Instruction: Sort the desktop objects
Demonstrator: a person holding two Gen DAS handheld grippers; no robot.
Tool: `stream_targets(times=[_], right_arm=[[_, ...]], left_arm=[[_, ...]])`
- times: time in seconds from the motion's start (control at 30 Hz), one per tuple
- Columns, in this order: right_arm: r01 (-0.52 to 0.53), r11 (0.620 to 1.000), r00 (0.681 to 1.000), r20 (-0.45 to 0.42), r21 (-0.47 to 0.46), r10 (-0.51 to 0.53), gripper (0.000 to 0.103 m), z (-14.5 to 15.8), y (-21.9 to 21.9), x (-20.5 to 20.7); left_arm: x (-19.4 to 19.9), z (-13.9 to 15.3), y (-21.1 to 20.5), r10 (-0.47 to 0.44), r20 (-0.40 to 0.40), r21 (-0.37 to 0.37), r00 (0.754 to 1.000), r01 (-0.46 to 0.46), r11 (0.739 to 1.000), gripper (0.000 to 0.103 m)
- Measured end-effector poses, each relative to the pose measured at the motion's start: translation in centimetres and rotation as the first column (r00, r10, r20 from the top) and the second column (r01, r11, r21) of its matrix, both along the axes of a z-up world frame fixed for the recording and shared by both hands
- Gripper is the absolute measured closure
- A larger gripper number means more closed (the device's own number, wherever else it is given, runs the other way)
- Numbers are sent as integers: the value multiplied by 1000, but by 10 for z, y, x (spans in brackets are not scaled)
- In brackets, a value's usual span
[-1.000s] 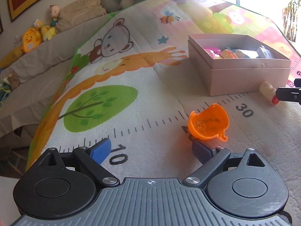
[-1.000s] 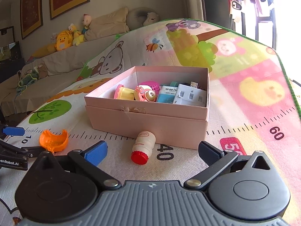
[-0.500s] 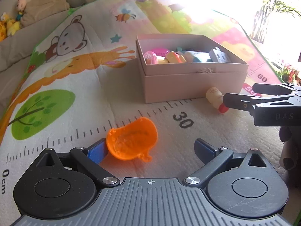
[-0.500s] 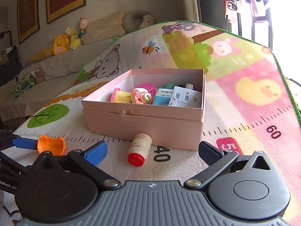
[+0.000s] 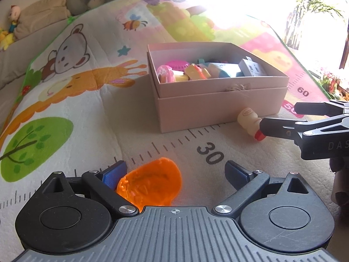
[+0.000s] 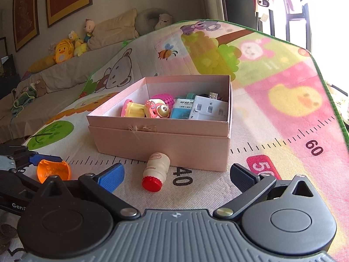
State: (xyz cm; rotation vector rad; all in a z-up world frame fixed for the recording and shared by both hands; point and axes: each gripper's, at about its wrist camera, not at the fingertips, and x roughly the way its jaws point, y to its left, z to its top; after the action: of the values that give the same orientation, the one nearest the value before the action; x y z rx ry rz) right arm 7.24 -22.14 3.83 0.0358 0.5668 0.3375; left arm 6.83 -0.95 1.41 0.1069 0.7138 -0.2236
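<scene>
An orange plastic shell piece (image 5: 150, 183) lies on the play mat between my left gripper's (image 5: 175, 173) open fingers, close to the left blue pad (image 5: 114, 172); it also shows in the right wrist view (image 6: 53, 170). A small cream bottle with a red cap (image 6: 155, 171) lies on its side in front of the pink box (image 6: 165, 139), between my right gripper's (image 6: 175, 175) open fingers; it also shows in the left wrist view (image 5: 250, 121). The pink box (image 5: 218, 107) holds several small toys and cards.
The cartoon play mat (image 5: 72, 91) with a printed ruler covers the surface. A sofa with plush toys (image 6: 65, 50) and cushions stands behind. The mat's green edge (image 6: 331, 100) runs at the right, by a bright window.
My left gripper has swung right and moved forward, so the orange shell now sits deep between its fingers. My right gripper has moved closer to the cream bottle and the box.
</scene>
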Motion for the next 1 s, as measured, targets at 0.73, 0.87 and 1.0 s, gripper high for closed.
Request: stream_targets(times=[0.73, 0.87, 1.0], right_arm=[[-108, 975, 994, -38, -193, 102, 11, 3, 46, 0], [-98, 969, 993, -91, -226, 79, 28, -2, 56, 20], [-123, 975, 986, -135, -183, 99, 65, 0, 54, 26]], left_arm=[[-50, 8, 30, 33, 39, -35, 999, -32, 999, 48], [-69, 15, 33, 31, 58, -21, 998, -30, 999, 23], [-83, 16, 35, 62, 25, -18, 998, -62, 998, 16]])
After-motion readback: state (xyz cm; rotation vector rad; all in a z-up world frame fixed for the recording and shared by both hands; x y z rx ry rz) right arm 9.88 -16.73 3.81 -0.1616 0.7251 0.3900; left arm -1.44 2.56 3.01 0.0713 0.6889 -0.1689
